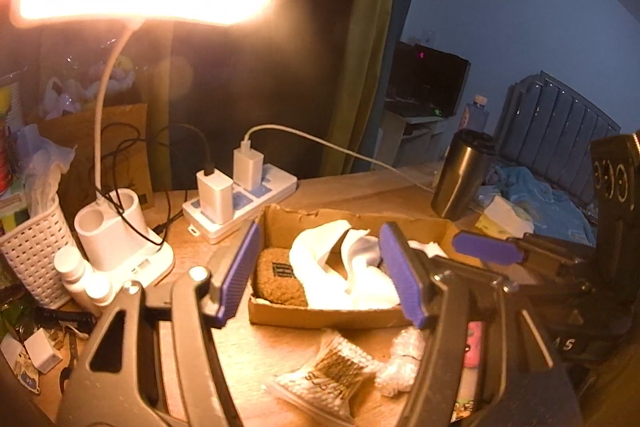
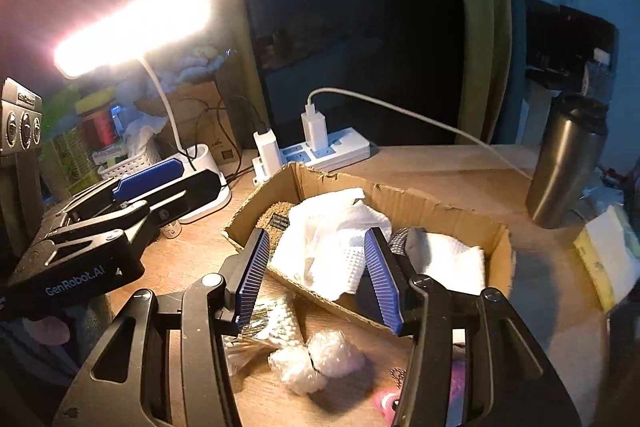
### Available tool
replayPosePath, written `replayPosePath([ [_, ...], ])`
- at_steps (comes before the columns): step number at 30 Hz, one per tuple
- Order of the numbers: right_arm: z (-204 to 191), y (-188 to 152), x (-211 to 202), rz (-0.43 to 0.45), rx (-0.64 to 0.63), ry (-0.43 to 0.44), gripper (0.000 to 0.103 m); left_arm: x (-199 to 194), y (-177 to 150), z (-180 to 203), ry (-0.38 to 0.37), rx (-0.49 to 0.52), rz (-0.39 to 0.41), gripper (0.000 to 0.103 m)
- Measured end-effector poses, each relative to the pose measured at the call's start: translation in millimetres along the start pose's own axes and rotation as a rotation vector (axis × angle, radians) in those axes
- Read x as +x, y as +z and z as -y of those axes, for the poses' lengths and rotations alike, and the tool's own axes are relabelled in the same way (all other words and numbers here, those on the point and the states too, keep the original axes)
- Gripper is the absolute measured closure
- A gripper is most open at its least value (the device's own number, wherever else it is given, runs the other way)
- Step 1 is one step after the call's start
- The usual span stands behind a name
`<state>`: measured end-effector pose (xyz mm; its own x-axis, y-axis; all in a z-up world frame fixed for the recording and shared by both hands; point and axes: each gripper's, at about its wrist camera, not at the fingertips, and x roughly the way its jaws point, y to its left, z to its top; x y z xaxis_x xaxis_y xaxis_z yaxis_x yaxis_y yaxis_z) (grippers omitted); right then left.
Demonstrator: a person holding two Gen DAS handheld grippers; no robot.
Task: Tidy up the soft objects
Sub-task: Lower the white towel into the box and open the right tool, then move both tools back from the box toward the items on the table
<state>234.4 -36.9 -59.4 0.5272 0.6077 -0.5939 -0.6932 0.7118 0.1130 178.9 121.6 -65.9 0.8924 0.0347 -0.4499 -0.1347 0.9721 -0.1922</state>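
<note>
Left wrist: power strip [image 1: 244, 203], lamp base [image 1: 120, 239] behind cardboard box [image 1: 320, 317].

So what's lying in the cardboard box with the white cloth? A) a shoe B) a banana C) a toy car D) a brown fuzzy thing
D: in the left wrist view, a brown fuzzy item with a small dark label lies in the cardboard box beside the crumpled white cloth.
</note>
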Motion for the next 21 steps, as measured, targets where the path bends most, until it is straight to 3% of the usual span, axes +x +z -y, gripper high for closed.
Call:
replayPosePath([
  [21, 13, -21, -92, 0.156, 0.0, -0.081, 0.051, -55, -6, 54, -0.023, 0.047, 0.071, 0.035],
])
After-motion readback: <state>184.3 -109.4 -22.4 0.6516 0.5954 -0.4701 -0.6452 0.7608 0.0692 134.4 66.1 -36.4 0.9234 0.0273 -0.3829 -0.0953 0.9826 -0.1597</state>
